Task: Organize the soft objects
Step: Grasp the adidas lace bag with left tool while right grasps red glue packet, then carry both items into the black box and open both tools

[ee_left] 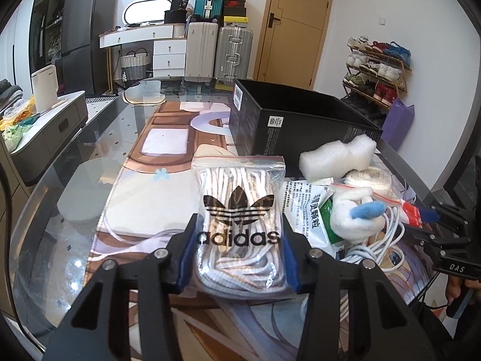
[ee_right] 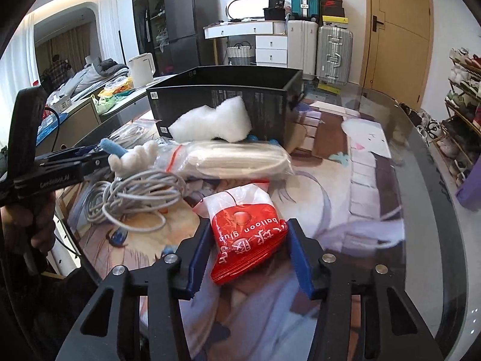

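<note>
In the left wrist view my left gripper [ee_left: 239, 258] is shut on a clear zip bag of white laces [ee_left: 239, 207] printed "adidas", its jaws pressing both sides. In the right wrist view my right gripper [ee_right: 249, 255] stands open around a red and white balloon-glue packet [ee_right: 245, 228]; the pads do not touch it. A black open box [ee_left: 300, 120] stands behind, and it also shows in the right wrist view [ee_right: 222, 99]. White foam [ee_left: 338, 158] leans on the box. A white plush with a blue part [ee_left: 356, 213] lies right of the laces.
A coiled white cable [ee_right: 138, 195] lies left of the red packet, beside another zip bag of white cord [ee_right: 237, 159]. A printed mat [ee_left: 144, 204] covers the glass table [ee_left: 60, 210]. A green and white sachet [ee_left: 312, 207] lies by the plush. The left gripper appears at left [ee_right: 75, 162].
</note>
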Available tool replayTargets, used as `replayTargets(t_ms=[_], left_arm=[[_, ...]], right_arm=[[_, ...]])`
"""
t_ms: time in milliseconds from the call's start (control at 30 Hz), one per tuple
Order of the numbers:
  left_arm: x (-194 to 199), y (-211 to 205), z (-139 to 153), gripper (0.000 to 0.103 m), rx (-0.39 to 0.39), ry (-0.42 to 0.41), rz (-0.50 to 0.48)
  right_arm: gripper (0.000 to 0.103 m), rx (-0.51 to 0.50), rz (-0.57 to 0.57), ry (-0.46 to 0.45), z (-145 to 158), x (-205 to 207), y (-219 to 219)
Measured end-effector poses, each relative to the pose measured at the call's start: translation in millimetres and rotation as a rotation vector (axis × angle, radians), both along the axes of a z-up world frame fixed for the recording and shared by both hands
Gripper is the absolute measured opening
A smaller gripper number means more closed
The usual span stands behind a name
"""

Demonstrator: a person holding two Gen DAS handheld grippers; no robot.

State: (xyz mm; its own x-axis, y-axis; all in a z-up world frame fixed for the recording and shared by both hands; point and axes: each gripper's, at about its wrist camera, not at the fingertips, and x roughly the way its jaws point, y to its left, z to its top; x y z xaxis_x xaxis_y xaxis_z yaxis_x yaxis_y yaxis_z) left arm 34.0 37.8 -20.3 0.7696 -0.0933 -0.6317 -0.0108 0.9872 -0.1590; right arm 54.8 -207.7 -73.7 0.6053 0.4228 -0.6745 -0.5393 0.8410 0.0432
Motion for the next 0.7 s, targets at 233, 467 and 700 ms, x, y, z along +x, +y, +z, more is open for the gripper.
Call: replayTargets(t_ms=[233, 467, 700], left_arm=[[-6.1, 3.3, 7.7, 0.046, -0.01, -0.031, 0.01], [-15.6, 6.2, 23.0, 0.046, -0.006, -0.075, 0.031], [-20.5, 5.4, 42.1, 0.046, -0.002, -0.118, 0.028]], right_arm=[[0.049, 0.016, -0.019, -0.036, 7.3, -13.8, -10.4], [0.049, 0.041, -0.022, -0.1, 24.5, -22.6, -14.3], [0.049, 0.063, -0.019, -0.144, 44.2, -22.8, -10.1]])
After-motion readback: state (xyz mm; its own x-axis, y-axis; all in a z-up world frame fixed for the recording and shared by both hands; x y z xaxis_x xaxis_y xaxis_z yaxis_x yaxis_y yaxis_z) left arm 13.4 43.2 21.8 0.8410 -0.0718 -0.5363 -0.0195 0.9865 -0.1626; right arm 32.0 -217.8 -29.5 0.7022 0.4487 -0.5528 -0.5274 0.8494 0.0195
